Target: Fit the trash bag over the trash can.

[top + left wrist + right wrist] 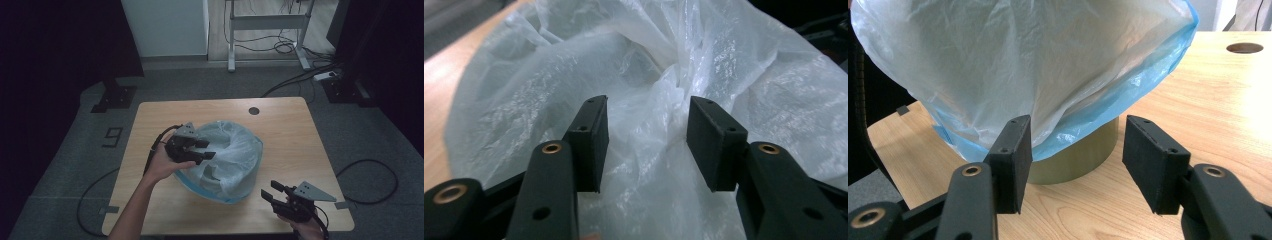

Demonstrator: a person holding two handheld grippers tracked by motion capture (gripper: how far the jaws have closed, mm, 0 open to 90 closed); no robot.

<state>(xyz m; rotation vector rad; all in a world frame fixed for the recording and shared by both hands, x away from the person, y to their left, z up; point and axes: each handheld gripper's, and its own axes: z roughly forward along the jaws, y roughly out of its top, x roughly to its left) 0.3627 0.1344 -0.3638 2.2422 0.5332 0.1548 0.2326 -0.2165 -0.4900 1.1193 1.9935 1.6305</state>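
A crumpled, translucent white plastic bag (227, 155) with a blue band along its edge sits near the middle of the light wooden counter (280, 125), draped over a squat olive-coloured cylinder (1075, 157) whose lower part shows beneath the blue edge in the right gripper view. The left gripper (204, 150), held in the person's left hand (162, 165), is at the left side of the bag, its jaws pointing across the top of the plastic. In the left gripper view its jaws stand partly open with a bunched fold of the film lying in the gap between them; the pads do not press on it, and whether either pad brushes the plastic cannot be told. The right gripper (272, 192) rests near the front right corner of the counter, apart from the bag, with its jaws pointing back toward it. Its jaws are moderately open with nothing between them; the right gripper view looks along them at the cylinder and the overhanging blue edge. A round hole (254, 110) lies in the counter beyond the bag.
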